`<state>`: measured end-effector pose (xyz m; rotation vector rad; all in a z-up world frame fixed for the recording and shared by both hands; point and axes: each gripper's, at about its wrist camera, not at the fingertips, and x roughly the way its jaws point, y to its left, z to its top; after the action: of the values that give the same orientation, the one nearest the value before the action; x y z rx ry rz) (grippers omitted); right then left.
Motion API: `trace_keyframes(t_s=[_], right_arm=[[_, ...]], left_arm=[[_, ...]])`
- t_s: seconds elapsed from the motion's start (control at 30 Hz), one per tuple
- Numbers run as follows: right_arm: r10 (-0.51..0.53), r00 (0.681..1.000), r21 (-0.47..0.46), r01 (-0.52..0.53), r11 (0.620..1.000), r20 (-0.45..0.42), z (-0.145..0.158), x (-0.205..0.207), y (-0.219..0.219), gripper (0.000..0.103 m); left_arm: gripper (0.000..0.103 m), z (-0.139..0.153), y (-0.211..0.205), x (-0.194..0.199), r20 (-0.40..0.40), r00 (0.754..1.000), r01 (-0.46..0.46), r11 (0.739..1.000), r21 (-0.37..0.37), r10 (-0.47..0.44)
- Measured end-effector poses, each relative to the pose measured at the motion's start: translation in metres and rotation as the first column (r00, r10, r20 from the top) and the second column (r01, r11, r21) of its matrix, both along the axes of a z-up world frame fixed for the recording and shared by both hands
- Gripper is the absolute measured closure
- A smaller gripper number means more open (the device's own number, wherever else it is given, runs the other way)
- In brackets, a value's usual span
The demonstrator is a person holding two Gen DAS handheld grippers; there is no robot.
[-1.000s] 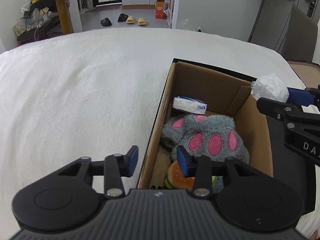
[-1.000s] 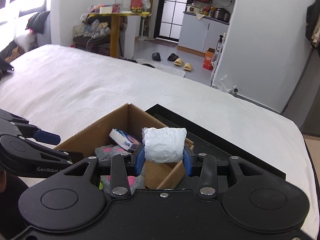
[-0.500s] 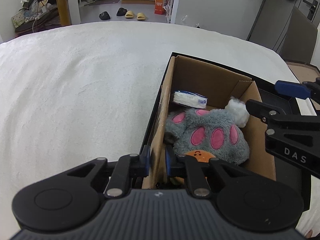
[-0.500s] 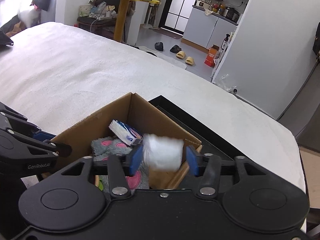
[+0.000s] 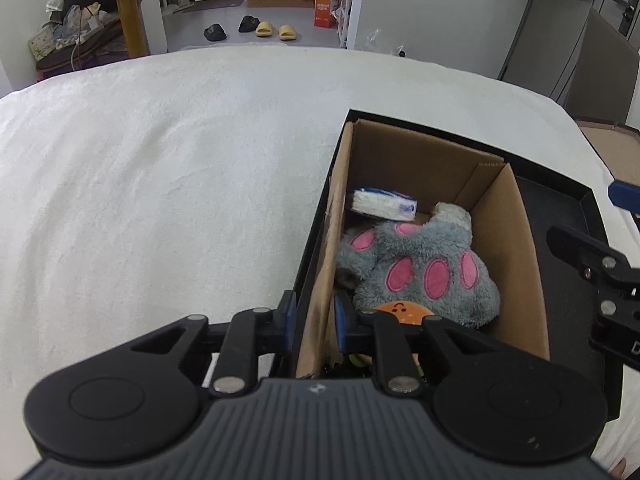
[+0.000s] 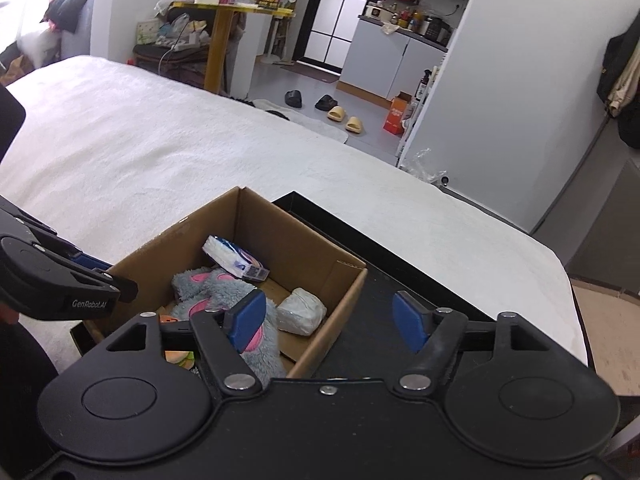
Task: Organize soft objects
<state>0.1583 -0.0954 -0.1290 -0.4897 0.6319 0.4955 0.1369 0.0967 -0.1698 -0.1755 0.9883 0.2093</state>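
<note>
Where the white bedcover (image 5: 160, 184) fills the left and centre of the left wrist view, lower right holds a cardboard box (image 5: 516, 248) seated in a black tray (image 5: 560, 200).

Contents of box:
- grey plush paw with pink pads (image 5: 420, 264), centre of box; seen also in right wrist view (image 6: 216, 292).
- tissue packet, white and blue (image 5: 384, 204), upper left corner of box; leaning against the far wall in right wrist view (image 6: 234, 258).
- white wrapped bundle (image 6: 301, 312), on the box floor beside the right wall, just right of the plush; only its top visible behind the plush in left wrist view (image 5: 452, 212).
- orange plush with a small face (image 5: 402, 312), bottom of box, partly under the paw.

Left gripper (image 5: 312, 320): bottom centre of its frame, blue fingers closed onto the near left wall of the box, one pad outside, one inside.

Right gripper (image 6: 330, 320): lower centre of its frame, blue fingers spread wide, nothing between them, above the box's right wall and the tray.

Background, upper part of frames: slippers (image 6: 346, 118), yellow table (image 6: 224, 20).
</note>
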Motion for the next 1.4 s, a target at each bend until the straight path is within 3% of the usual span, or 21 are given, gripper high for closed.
trace_keyframes(t_s=[0.13, 0.2, 0.27, 0.37, 0.63, 1.07, 1.4], right_arm=[[-0.02, 1.0, 0.039, 0.021, 0.999, -0.012, 0.007, -0.002, -0.006, 0.03], [-0.031, 0.999, 0.064, 0.032, 0.997, -0.025, 0.011, -0.003, -0.008, 0.029], [-0.041, 0.998, 0.089, 0.044, 0.995, -0.037, 0.016, -0.006, -0.012, 0.028], [-0.068, 0.996, 0.132, 0.074, 0.988, -0.055, 0.025, -0.008, -0.02, 0.025], [-0.173, 0.973, 0.26, 0.209, 0.943, -0.155, 0.043, -0.016, -0.059, 0.017], [-0.249, 0.938, 0.346, 0.324, 0.881, -0.243, 0.069, -0.038, -0.107, 0.0], [-0.279, 0.914, 0.383, 0.38, 0.842, -0.294, 0.087, -0.062, -0.132, 0.0]], left_arm=[[0.081, 0.015, -0.004, -0.004, 0.014, 1.0, 0.007, 1.0, 0.003, -0.008], [0.076, 0.024, -0.008, -0.007, 0.021, 1.0, 0.02, 1.0, 0.013, -0.02], [0.064, 0.033, -0.014, -0.009, 0.034, 0.999, 0.035, 0.999, 0.024, -0.036], [0.056, 0.047, -0.025, -0.015, 0.06, 0.997, 0.041, 0.998, 0.045, -0.044], [0.048, 0.07, -0.05, -0.025, 0.067, 0.993, 0.093, 0.994, 0.062, -0.097], [0.032, 0.113, -0.07, -0.05, 0.073, 0.989, 0.119, 0.989, 0.086, -0.126], [0.022, 0.146, -0.085, -0.074, 0.095, 0.986, 0.127, 0.987, 0.097, -0.136]])
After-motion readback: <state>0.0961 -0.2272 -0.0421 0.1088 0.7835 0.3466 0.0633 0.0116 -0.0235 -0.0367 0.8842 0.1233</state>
